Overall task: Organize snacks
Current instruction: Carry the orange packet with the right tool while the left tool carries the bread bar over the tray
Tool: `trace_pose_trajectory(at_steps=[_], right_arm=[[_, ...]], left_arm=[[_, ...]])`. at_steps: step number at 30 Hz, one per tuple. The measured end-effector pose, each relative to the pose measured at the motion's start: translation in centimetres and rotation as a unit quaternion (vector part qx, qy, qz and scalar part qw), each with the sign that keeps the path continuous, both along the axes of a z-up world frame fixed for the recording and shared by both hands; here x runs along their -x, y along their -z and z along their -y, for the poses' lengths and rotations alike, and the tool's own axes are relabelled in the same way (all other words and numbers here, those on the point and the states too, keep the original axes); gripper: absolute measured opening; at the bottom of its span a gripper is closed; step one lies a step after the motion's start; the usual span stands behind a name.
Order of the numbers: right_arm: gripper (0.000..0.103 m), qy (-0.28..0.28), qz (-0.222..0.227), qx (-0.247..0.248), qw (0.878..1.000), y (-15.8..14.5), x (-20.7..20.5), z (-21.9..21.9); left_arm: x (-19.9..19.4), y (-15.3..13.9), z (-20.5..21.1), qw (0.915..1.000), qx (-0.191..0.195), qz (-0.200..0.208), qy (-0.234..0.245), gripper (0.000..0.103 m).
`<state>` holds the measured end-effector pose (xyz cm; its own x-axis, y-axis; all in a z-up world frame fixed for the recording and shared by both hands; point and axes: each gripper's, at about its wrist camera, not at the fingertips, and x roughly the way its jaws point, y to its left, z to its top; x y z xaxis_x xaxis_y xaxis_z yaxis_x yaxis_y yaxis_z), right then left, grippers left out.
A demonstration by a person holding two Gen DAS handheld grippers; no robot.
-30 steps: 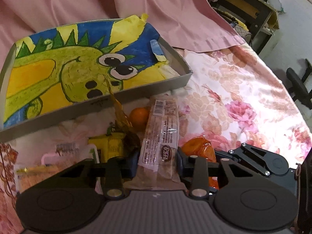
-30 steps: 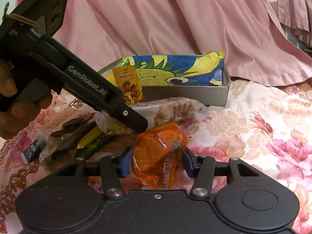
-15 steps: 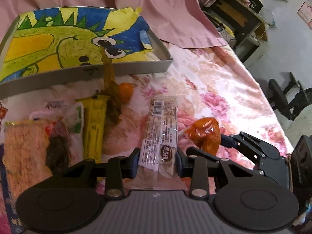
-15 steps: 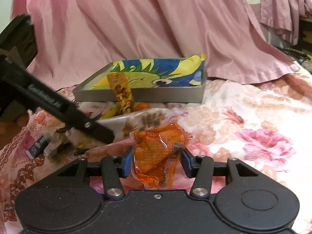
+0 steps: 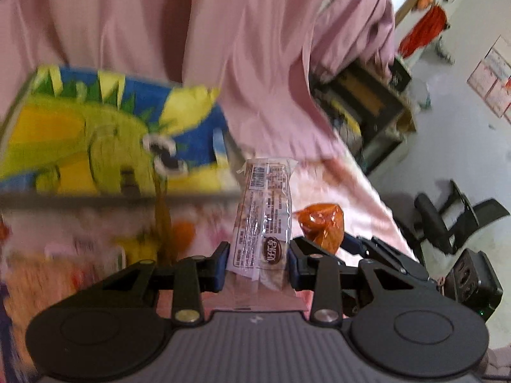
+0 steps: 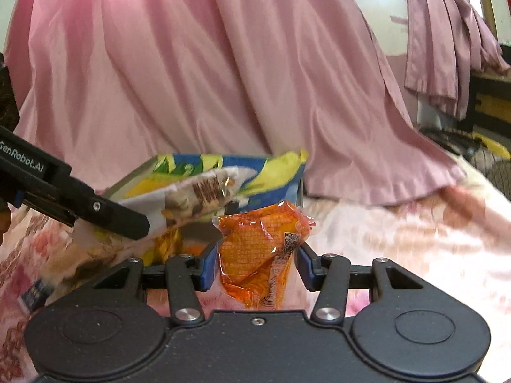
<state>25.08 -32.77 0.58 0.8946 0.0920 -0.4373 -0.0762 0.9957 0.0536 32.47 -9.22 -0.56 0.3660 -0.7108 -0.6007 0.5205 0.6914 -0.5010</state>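
My left gripper (image 5: 255, 263) clamps a long clear-wrapped snack bar (image 5: 263, 220) between its blue pads, the pack standing up out of the jaws with its printed label facing the lens. My right gripper (image 6: 255, 269) pinches a crumpled orange snack packet (image 6: 260, 252), which bulges above and below the pads, a small square code on its right side. From the left wrist, that same orange packet (image 5: 321, 225) shows just to the right of the bar, held in the right gripper's (image 5: 343, 242) black fingers. From the right wrist, the left gripper's black finger (image 6: 95, 210), lettered in white, reaches in from the left edge with the bar (image 6: 198, 196) angled up to the right, in front of the tray. The grey tray (image 5: 95, 199), lined with a blue, yellow and green dinosaur picture (image 5: 95, 140), sits beyond both packs on the pink floral cloth (image 6: 399, 249). More snacks (image 5: 134, 239), smeared by blur, lie on the cloth in front of the tray's near wall. A pink curtain (image 6: 207, 79) hangs behind the tray. A black office chair (image 5: 447, 220) stands on the floor off to the right.
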Motion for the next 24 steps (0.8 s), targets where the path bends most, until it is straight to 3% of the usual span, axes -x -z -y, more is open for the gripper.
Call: trace_pose_trajectory(at_steps=[7,12,19,24], right_arm=[[0.053,-0.021,0.024,-0.024,0.999,-1.5,-7.4,0.1],[0.053,-0.037,0.005,-0.038,0.999,-0.5,-13.5,-0.5],[0.053,-0.038,-0.033,-0.045,0.998,1.6,-19.4,-1.2],[0.053,-0.039,-0.060,-0.031,0.997,3.4,-20.6,-2.1]], left_arm=[[-4.9,-1.3,-0.6,0.9970,-0.003,0.041,-0.065,0.040],[-8.8,0.0,-0.7,0.9927,-0.024,0.060,-0.102,0.040],[-12.7,3.6,-1.2,0.9870,-0.058,0.043,-0.144,0.040],[-13.8,5.6,-1.0,0.9841,-0.081,0.033,-0.155,0.040]])
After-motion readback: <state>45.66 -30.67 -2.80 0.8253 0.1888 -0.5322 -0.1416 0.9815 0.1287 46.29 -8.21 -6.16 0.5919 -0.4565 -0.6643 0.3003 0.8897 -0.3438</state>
